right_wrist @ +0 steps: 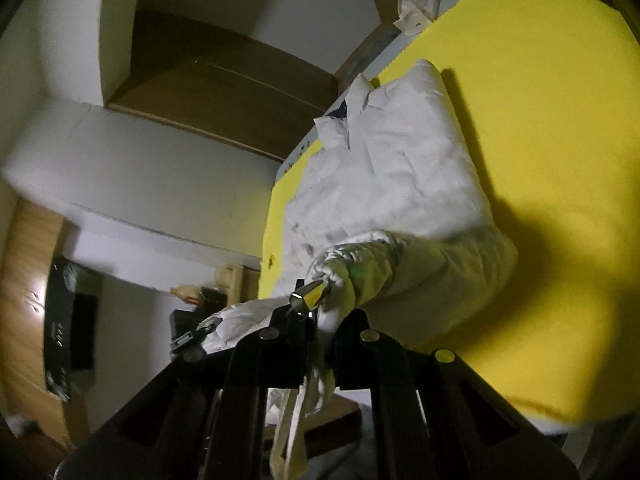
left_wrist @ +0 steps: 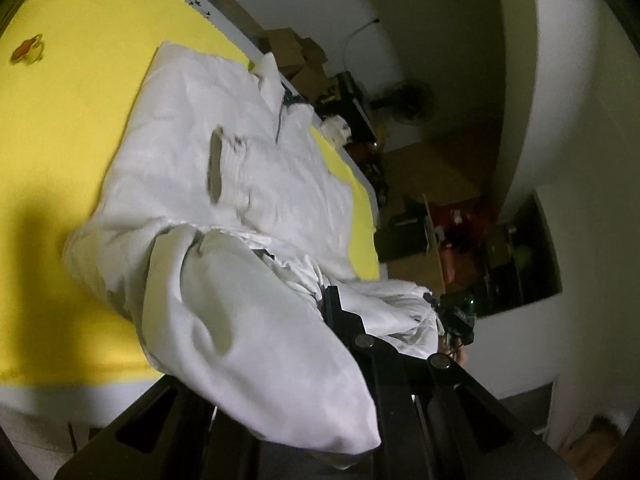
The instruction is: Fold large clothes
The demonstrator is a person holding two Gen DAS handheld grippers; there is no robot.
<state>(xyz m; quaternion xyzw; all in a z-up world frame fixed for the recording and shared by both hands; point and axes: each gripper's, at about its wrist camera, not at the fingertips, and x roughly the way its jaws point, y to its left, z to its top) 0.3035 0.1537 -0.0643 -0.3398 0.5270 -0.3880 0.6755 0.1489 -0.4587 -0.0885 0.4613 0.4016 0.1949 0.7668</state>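
White shirt (left_wrist: 224, 168), one garment, lies collar-up on the yellow mat (left_wrist: 72, 128), its lower hem lifted off the mat's near edge. You have both grippers clamped on that hem, left gripper (left_wrist: 332, 304) and right gripper (right_wrist: 320, 304), likely ready to fold it toward the collar.

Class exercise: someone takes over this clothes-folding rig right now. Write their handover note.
Left hand-held gripper: shut on the white shirt's lower edge, lifted.
Right hand-held gripper: shut on the same hem, bunched.
Shirt lies collar away on the yellow table cover; sides appear already folded in.
Left: probably carry the bottom up toward the collar, release, smooth.
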